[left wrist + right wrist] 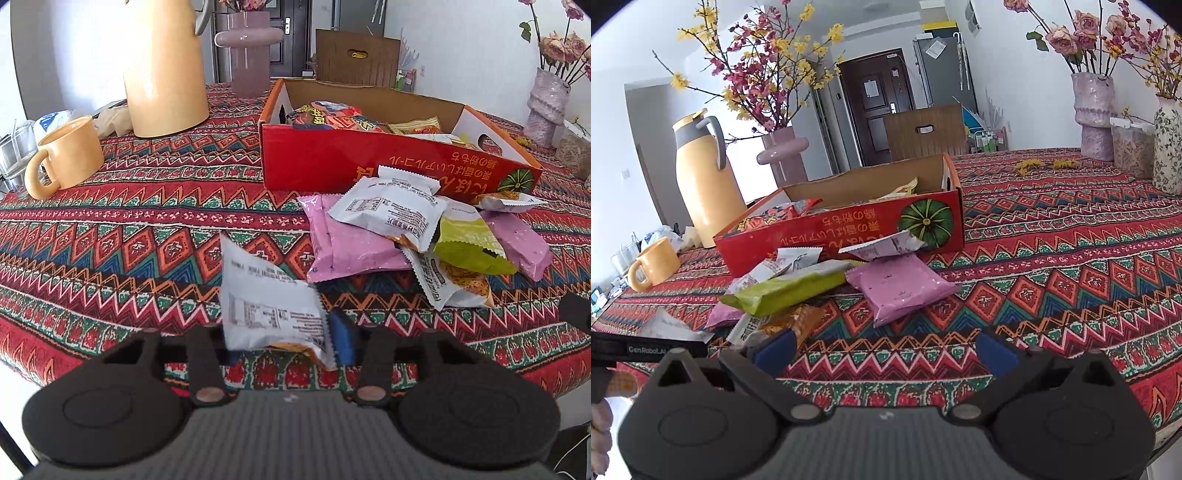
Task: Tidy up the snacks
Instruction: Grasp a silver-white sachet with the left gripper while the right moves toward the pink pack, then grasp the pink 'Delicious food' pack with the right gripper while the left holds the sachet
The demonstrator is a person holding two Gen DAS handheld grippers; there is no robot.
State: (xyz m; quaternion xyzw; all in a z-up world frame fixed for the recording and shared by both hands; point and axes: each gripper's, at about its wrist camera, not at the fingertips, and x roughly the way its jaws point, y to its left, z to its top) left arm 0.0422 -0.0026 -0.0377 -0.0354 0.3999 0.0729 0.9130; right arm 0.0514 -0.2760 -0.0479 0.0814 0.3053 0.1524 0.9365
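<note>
Pinched between the left gripper's blue pads, a white snack packet stands up off the patterned tablecloth. Behind it, the red cardboard box holds several packets – more lie heaped just in front of it. Only the right view shows the right gripper, spread wide and empty.
</note>
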